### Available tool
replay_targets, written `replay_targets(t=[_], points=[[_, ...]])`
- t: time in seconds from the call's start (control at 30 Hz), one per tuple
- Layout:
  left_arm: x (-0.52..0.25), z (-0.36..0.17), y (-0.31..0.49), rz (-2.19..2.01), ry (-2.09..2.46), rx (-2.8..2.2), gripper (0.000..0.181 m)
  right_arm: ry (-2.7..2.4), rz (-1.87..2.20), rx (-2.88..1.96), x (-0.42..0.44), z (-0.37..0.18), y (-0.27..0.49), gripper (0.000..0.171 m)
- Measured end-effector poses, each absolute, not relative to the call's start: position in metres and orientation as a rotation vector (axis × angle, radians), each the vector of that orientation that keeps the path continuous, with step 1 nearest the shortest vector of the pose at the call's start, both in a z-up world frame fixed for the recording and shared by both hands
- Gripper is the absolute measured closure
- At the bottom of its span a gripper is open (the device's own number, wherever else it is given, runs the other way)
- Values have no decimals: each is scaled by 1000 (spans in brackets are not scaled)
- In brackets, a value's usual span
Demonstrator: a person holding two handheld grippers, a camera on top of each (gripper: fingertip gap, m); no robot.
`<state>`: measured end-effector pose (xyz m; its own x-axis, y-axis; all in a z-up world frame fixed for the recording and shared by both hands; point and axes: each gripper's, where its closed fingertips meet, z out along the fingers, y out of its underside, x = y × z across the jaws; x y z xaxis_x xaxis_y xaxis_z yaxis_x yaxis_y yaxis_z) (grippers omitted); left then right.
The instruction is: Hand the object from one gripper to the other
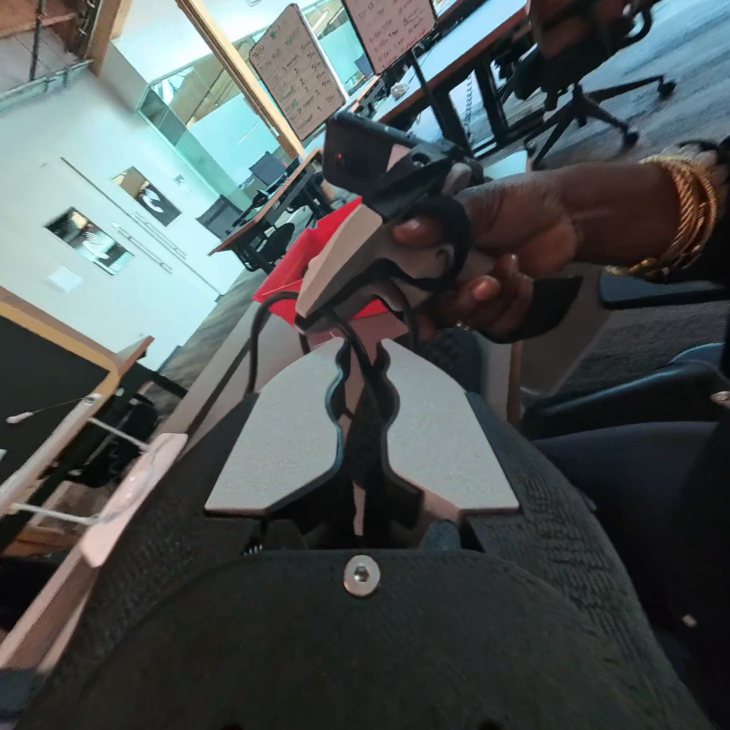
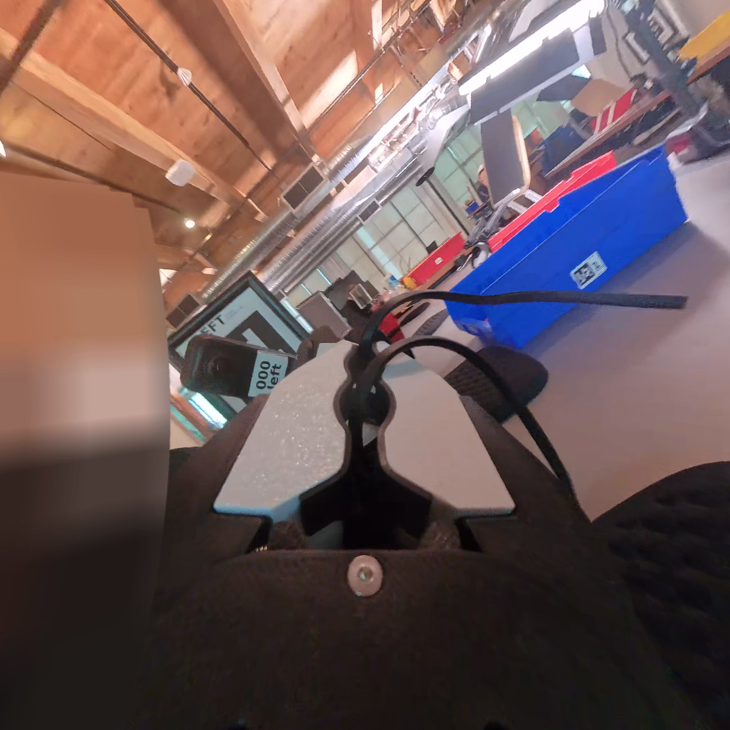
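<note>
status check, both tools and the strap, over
Left tool nearly shut around black strap. Right tool shut on it. Handover midway, both hold. Nothing blocking.

cable [image 1: 357, 379]: between the left gripper's [image 1: 361, 347] fingers
right gripper [image 1: 316, 312]: just ahead, tips meeting the cable
bin [image 1: 282, 272]: behind right gripper
hand [image 1: 513, 253]: ahead, right

You see a thin black cable tie [image 2: 553, 301], looped and bent, pinched between the right tongs [image 2: 364, 389], its flat tail sticking out rightward while another loop [image 1: 355, 355] runs through the left tongs [image 1: 361, 379].
</note>
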<state>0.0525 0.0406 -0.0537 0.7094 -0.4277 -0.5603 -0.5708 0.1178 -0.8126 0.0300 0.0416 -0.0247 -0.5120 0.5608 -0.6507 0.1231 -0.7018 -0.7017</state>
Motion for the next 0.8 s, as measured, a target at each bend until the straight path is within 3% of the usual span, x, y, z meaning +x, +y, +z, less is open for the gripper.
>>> replay_targets(t=[0.03, 0.3, 0.63, 0.8], points=[[53, -53, 40, 81, 842, -1512, 165, -1054, 2245, -1353, 32, -22, 44, 165], [7, -49, 52, 66, 534, -1656, 126, -1116, 1729, -1235, 72, 5, 95, 165], [-5, -62, 64, 222, 464, -1746, 122, -1179, 1384, -1281, 118, 76, 217, 165], [-20, -73, 70, 320, 413, -1805, 120, -1130, 1187, -1419, 124, 52, 299, 166]])
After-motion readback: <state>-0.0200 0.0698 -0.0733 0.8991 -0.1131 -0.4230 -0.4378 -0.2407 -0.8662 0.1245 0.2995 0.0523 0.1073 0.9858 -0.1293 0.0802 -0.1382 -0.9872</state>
